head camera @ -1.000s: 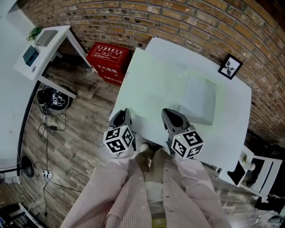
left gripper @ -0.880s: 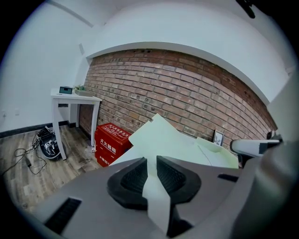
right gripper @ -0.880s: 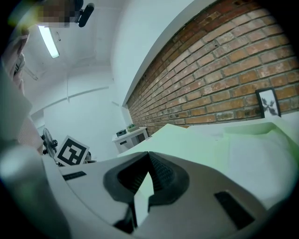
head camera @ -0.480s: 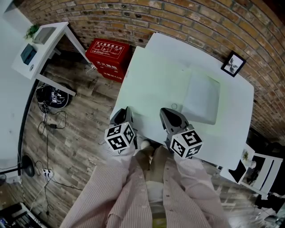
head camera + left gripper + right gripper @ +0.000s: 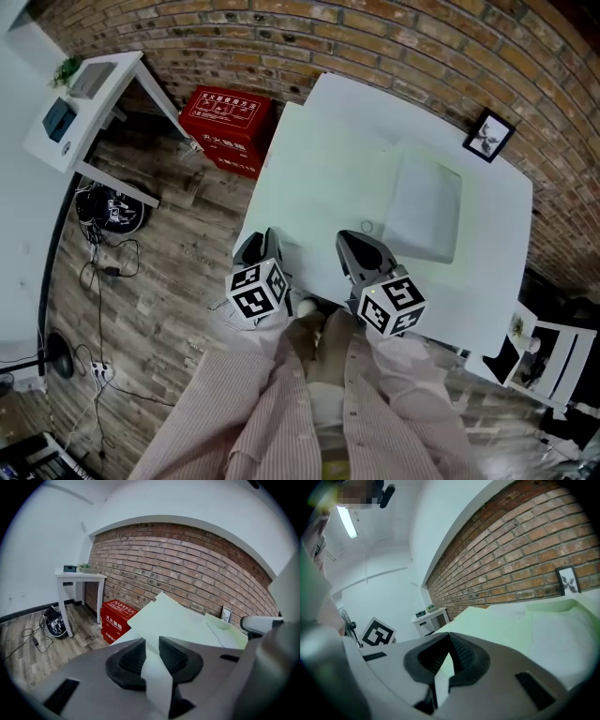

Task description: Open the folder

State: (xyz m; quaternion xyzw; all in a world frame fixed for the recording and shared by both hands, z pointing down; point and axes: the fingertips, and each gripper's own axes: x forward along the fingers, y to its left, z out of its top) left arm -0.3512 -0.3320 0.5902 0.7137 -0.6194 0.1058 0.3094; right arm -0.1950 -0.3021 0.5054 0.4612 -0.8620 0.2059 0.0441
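Little has shifted over the last second: both tools sit at the near edge of the surface as they did before, and only the left one has changed, its jaws having just been opening.

At far left a white side stand is against the brick wall, with cables strewn on the wooden floor below it. A red box stands on the floor just off the far left corner of the surface.

The left tool is at the near left corner, its jaws narrowly apart. A pale strip shows in the gap, and neither pad presses on it. Whether that strip is the folder's edge or the surface cannot be told.

The folder lies open across the left and middle of the surface. Its pale green left leaf is spread flat and appears to reach past the left edge. A pale grey stack of sheets lies on its right half.

The right tool is at the near edge, just beside the stack's near left corner, with its tips together. Whether a thin leaf is pinched there cannot be told.

A small picture frame stands at the far right corner. Striped sleeves fill the bottom of the head view.
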